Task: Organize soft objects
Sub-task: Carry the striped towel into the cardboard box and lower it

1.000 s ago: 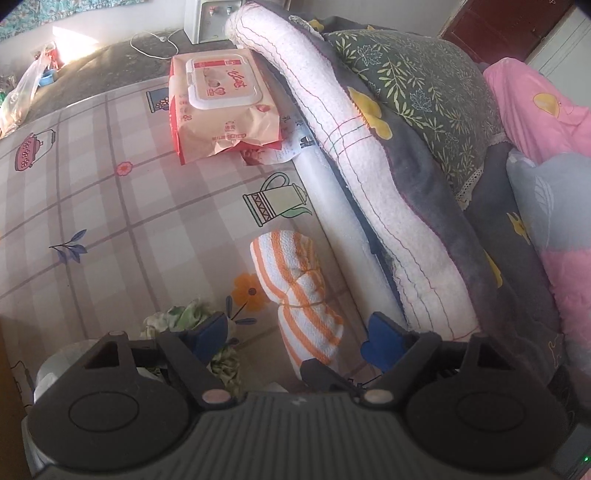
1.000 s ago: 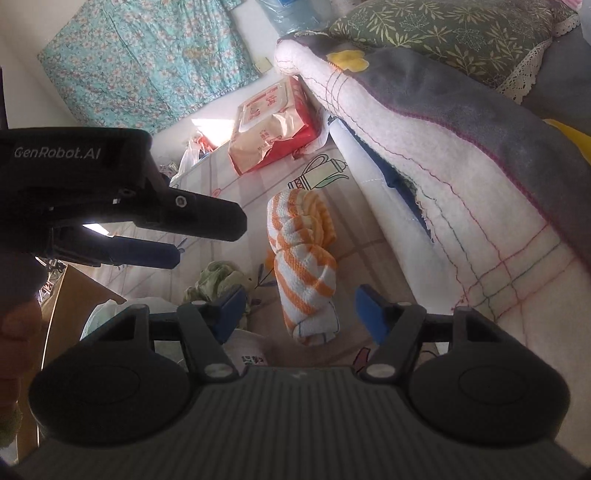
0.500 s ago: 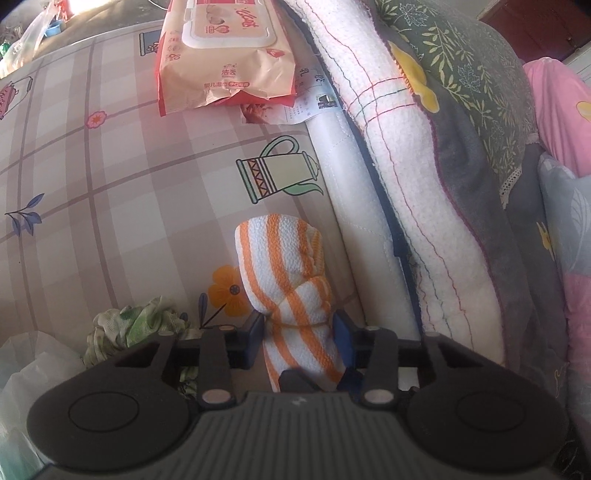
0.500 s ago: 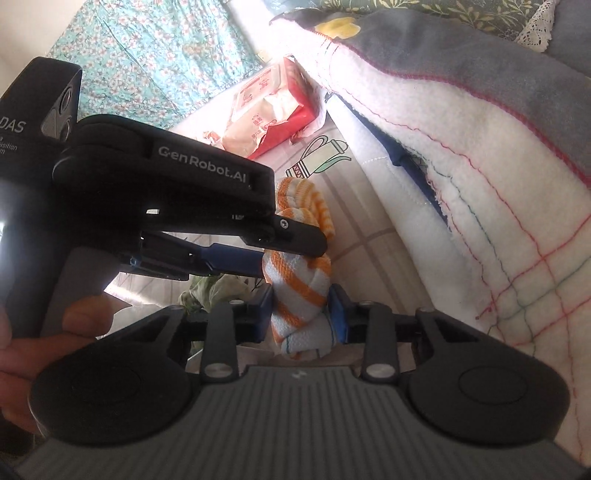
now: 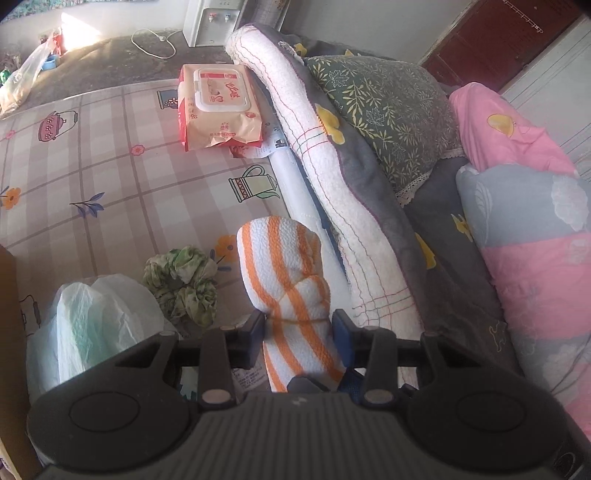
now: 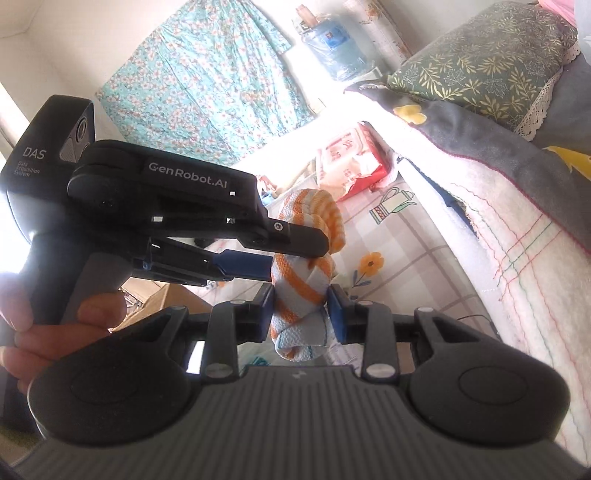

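Observation:
A rolled white towel with orange stripes (image 5: 286,280) hangs above the patterned mat (image 5: 110,177), held by both grippers. My left gripper (image 5: 299,332) is shut on the towel near its lower half. In the right wrist view my right gripper (image 6: 301,310) is shut on the towel (image 6: 301,295) at its near end, and the left gripper (image 6: 291,254) clamps it just above, held by a hand (image 6: 55,328). A crumpled green and white cloth (image 5: 181,280) lies on the mat left of the towel.
A pack of wet wipes (image 5: 218,107) lies at the mat's far side. A white plastic bag (image 5: 92,325) sits near left. Folded blankets and pillows (image 5: 388,155) rise along the right. A water dispenser (image 5: 210,18) stands on the floor beyond.
Both grippers came down over the towel, shut on it and lifted it off the mat. The view has pulled back and more of the mat shows.

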A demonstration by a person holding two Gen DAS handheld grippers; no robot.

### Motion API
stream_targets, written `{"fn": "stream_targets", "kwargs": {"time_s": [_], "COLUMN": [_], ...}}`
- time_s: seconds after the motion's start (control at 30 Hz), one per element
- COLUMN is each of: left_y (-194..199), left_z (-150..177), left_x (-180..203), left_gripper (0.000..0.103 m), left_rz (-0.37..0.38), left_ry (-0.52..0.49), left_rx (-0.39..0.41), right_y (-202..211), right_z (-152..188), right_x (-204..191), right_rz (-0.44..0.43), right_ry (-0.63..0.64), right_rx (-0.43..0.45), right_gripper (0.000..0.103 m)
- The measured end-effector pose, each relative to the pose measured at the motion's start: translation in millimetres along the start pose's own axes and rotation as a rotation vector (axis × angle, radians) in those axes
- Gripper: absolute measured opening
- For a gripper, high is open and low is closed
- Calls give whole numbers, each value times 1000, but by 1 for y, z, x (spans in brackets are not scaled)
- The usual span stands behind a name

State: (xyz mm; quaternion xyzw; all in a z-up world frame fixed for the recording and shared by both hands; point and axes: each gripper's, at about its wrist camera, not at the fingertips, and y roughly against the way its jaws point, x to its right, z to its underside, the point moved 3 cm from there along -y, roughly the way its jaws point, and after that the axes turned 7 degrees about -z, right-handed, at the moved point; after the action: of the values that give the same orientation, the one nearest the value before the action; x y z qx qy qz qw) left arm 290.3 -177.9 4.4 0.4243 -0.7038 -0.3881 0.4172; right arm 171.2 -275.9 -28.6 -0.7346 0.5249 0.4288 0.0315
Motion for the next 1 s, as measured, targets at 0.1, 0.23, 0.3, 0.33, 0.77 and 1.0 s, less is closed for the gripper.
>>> {"fn": "stream_targets", "kwargs": {"time_s": [0.1,0.23,0.3,0.33,0.77,1.0], "left_y": [36,84,108,118,175,150], "left_z": [25,62,83,91,209,231], "left_x": [-17,-56,-83,-95,-298,-350], "left_gripper": [41,41,41,41,41,41], "left_rz": [5,-25,-52,-65,-269,-319], "left_ry": [28,87,126,147,552,600], "left_rx": [39,101,128,140,165,82], "right_y": [20,30,26,22,-103,-148], "right_z": [17,45,61,67,190,235], "right_x": [-35,-84,-114,-124,-275,-302], "right_rz": [-59,-170,-238,-264,-475,-415], "right_ry": [26,57,80,90,156,183], "right_rx": [-4,-47,-91,-110,-611,-796], "right_gripper": [30,30,31,31,31,37]}}
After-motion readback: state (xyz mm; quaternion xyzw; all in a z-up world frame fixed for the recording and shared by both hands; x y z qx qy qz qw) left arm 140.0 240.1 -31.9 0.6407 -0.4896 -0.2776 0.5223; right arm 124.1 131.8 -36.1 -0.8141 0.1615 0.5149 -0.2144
